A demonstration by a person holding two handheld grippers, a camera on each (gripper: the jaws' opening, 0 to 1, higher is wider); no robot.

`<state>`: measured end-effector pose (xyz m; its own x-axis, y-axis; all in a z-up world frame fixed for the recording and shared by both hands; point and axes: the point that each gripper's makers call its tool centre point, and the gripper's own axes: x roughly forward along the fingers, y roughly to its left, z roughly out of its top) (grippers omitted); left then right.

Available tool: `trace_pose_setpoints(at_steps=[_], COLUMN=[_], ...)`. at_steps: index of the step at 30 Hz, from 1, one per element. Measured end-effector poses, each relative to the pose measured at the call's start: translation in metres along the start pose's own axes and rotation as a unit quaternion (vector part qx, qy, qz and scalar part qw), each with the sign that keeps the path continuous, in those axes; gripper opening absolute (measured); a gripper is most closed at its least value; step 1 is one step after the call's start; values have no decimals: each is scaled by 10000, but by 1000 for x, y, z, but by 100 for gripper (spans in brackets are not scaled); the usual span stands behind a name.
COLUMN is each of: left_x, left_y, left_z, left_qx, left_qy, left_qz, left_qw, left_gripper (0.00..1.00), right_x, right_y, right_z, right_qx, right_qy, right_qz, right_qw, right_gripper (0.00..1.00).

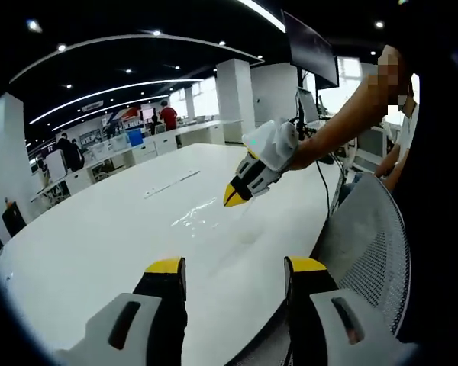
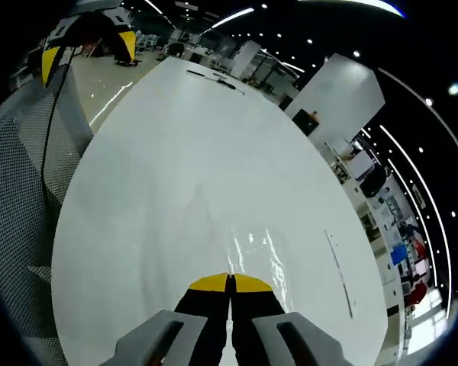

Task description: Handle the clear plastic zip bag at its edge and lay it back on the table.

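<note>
The clear plastic zip bag [image 1: 201, 215] lies glinting on the white table [image 1: 99, 244], mostly flat. A person's hand brings my right gripper [image 1: 233, 198] in from the right, its yellow tips together at the bag's near edge. In the right gripper view the jaws of that gripper [image 2: 230, 284] are pressed shut where the bag [image 2: 256, 252] runs up to them, and they appear to pinch its edge. My left gripper [image 1: 236, 267] hangs open over the table's near rim, short of the bag, with nothing between its fingers. It also shows open in the far corner [image 2: 88, 47].
A grey mesh chair back [image 1: 366, 236] stands against the table's curved edge [image 2: 23, 191]. A thin strip [image 1: 172, 183] lies farther along the table. A black monitor [image 1: 309, 49] and a cable [image 1: 324, 183] are at the far right. Desks and people fill the background.
</note>
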<state>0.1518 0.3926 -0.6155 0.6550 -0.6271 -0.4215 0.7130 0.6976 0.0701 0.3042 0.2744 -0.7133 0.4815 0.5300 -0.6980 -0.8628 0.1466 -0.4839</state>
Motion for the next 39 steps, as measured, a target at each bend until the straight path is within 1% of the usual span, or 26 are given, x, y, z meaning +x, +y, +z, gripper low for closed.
trace_pose_setpoints(at_steps=[3, 6, 7, 9, 11, 13, 16, 17, 18, 20, 21, 23, 25, 27, 29, 31, 33, 36, 38, 39], left_x=[1, 2, 2, 3, 4, 3, 5, 5, 6, 7, 7, 8, 8, 8, 9, 10, 12, 14, 15, 16], left_y=[0, 2, 2, 1, 2, 8, 11, 12, 13, 13, 13, 14, 16, 17, 19, 23, 21, 21, 21, 20], left_z=[-4, -8, -8, -9, -11, -19, -24, -25, -26, -26, -26, -27, -28, -29, -30, -34, -31, -29, -28, -27], left_qx=[37, 54, 56, 69, 89, 88, 102, 105, 105, 99, 96, 96, 101, 103, 117, 118, 143, 132, 137, 137], left_qy=[36, 94, 102, 125, 165, 179, 205, 209, 216, 210, 200, 202, 212, 220, 222, 225, 233, 234, 238, 244], left_qz=[-26, -24, -31, -37, -42, -64, -92, -96, -105, -115, -116, -114, -117, -116, -115, -117, -112, -117, -112, -112], left_qw=[10000, 9999, 9999, 9999, 9998, 9998, 9997, 9997, 9997, 9997, 9997, 9997, 9997, 9996, 9996, 9996, 9996, 9996, 9996, 9995], left_gripper=[50, 50, 50, 50, 50, 50, 49, 49, 49, 49, 49, 49, 49, 49, 49, 49, 50, 50, 51, 51], right_x=[6, 10, 12, 14, 15, 15, 16, 16, 17, 15, 13, 12, 9, 8, 3, -5, -9, -17, -18, -19], right_y=[1, 5, 6, 10, 11, 11, 12, 13, 17, 21, 19, 21, 23, 23, 25, 27, 27, 32, 31, 30], right_z=[-6, -13, -19, -27, -31, -32, -36, -37, -35, -31, -31, -29, -32, -38, -42, -44, -49, -45, -44, -39], right_qx=[-143, -92, -151, -118, -118, -111, -56, 46, 403, 786, 853, 1190, 1471, 1565, 1596, 1715, 1852, 2174, 2291, 2489], right_qy=[104, 176, 255, 375, 429, 442, 501, 523, 445, 316, 334, 209, 244, 286, 306, 297, 306, 147, 75, -81], right_qz=[16, 92, 82, 127, 114, 59, 9, 7, 76, 177, 133, 206, 317, 347, 326, 347, 349, 325, 284, 236], right_qw=[9998, 9998, 9995, 9991, 9989, 9989, 9987, 9986, 9982, 9962, 9957, 9925, 9883, 9867, 9862, 9841, 9816, 9754, 9729, 9682], right_gripper=[0, 0, 0, 0, 0, 0, 1, 2, 3, 4, 5, 6, 11, 15, 17, 17, 20, 24, 27, 29])
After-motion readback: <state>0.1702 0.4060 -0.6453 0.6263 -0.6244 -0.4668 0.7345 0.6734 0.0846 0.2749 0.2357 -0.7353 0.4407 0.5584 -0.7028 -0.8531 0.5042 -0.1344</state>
